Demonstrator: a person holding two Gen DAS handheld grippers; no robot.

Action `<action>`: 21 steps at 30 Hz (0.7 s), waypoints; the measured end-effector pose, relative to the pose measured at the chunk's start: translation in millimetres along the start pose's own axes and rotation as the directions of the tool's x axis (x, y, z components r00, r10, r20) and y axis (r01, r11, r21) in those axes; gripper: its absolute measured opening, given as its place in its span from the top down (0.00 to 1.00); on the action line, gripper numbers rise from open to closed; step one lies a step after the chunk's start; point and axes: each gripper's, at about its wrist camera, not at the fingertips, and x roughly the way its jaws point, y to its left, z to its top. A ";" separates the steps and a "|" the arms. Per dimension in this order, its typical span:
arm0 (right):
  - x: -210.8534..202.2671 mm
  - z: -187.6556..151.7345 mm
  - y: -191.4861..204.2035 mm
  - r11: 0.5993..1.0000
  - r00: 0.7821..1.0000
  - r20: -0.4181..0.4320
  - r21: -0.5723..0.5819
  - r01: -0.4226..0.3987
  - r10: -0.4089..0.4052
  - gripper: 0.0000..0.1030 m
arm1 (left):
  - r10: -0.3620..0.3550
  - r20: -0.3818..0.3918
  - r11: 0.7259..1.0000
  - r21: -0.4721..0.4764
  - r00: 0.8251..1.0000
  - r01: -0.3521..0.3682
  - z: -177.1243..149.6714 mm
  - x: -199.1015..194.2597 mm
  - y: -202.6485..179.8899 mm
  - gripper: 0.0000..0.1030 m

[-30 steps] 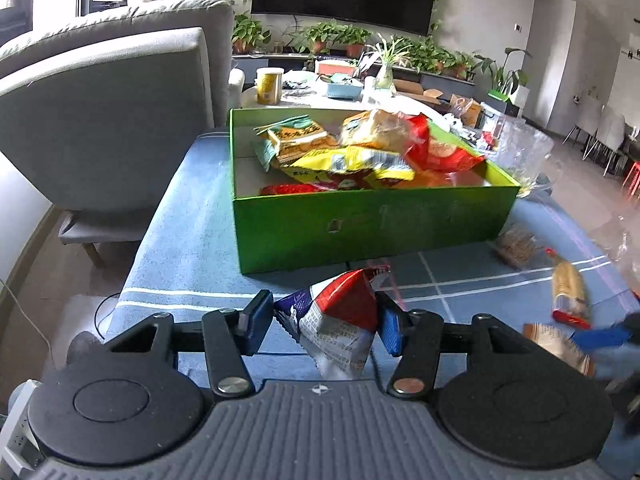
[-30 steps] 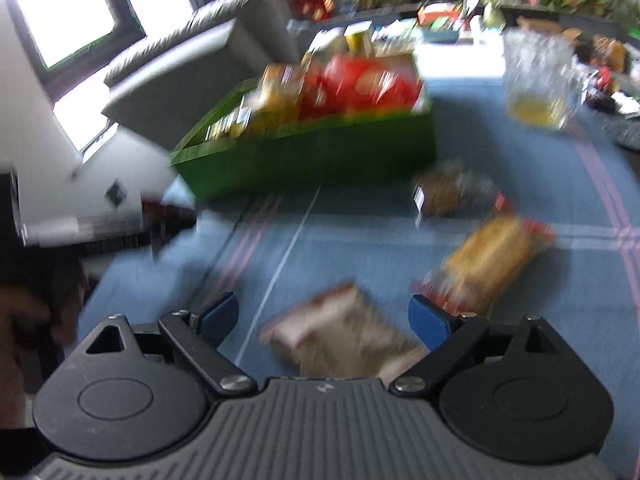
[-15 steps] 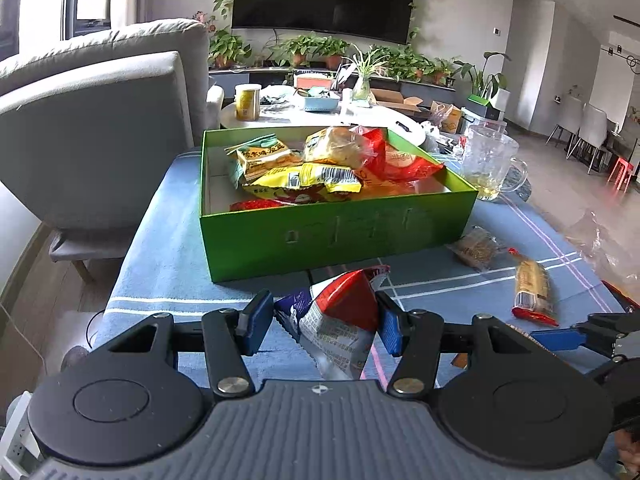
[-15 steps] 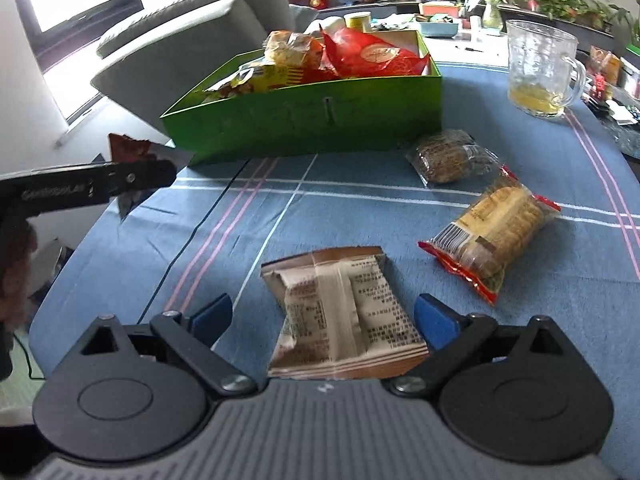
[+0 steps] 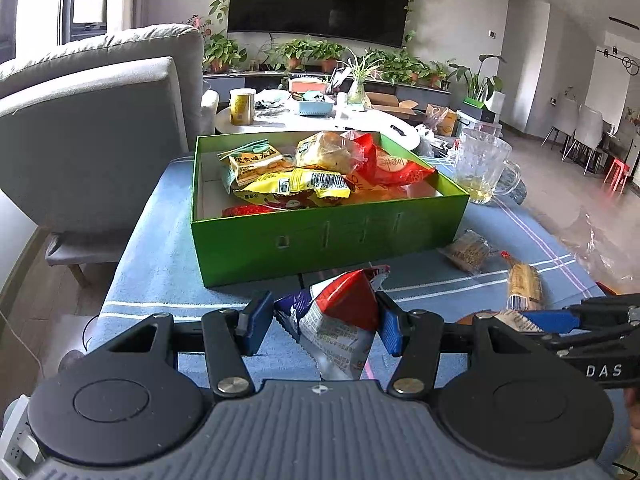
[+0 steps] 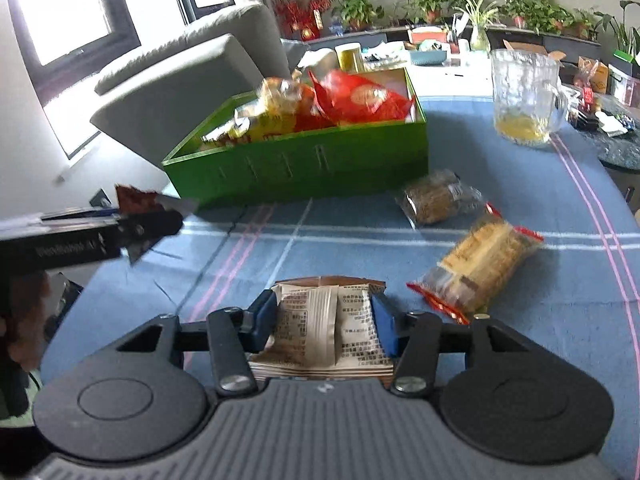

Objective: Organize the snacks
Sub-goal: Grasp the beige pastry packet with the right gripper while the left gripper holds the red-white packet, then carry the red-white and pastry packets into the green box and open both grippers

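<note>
The left gripper (image 5: 326,322) holds a red, white and blue snack bag (image 5: 334,328) between its blue pads, a little way in front of the green box (image 5: 328,236). The right gripper (image 6: 324,320) is closing its fingers on a flat brown and white packet (image 6: 326,324) that lies on the blue tablecloth (image 6: 560,280). The pads touch both side edges of the packet.

The box is already piled with snacks, so there is not much room. I think the best way is to squeeze the packet gently, so whatever is inside does not crack. Then lift it straight up before moving it, so it does not drag on the cloth. Carry each snack over the near wall of the box and let go over a low spot, not on top of the pile.

Two more snacks wait on the cloth: a round brown cake (image 6: 436,200) and a long yellow pack (image 6: 476,264). A glass mug (image 6: 524,100) stands near the box, so keep clear of it.
</note>
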 end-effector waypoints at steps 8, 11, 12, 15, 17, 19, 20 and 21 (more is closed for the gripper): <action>-8.1 7.3 -1.7 0.999 0.999 0.035 0.031 -0.028 0.027 0.41 | -0.003 0.008 1.000 -0.002 1.000 0.003 0.8 -3.5 -1.3 0.50; -9.1 13.6 -2.5 0.998 0.998 0.051 0.038 -0.040 0.038 0.41 | -0.004 0.007 1.000 0.002 1.000 0.004 1.6 -3.5 -2.6 0.50; -9.0 16.2 -2.2 0.998 0.998 0.057 0.040 -0.042 0.040 0.41 | -0.004 0.007 1.000 0.003 1.000 0.004 2.0 -3.6 -2.9 0.50; -9.6 23.6 -0.4 0.998 0.996 0.077 0.036 -0.047 0.044 0.41 | -0.002 0.009 1.000 0.003 1.000 0.002 3.1 -3.7 -2.6 0.50; -10.4 28.0 0.5 0.998 0.994 0.091 0.033 -0.055 0.052 0.41 | 0.000 0.011 1.000 0.002 1.000 0.000 3.8 -4.1 -1.8 0.50; -12.6 31.2 -0.2 0.997 0.993 0.103 0.032 -0.065 0.061 0.41 | 0.001 0.011 1.000 -0.001 1.000 -0.001 4.6 -3.7 -1.5 0.50; -12.9 33.0 0.0 0.997 0.992 0.108 0.032 -0.069 0.065 0.41 | 0.002 0.011 1.000 -0.001 1.000 -0.002 5.0 -3.5 -1.5 0.50; -13.2 34.5 0.1 0.997 0.991 0.113 0.032 -0.071 0.067 0.41 | 0.002 0.011 1.000 -0.001 1.000 -0.002 4.7 -3.7 -2.2 0.50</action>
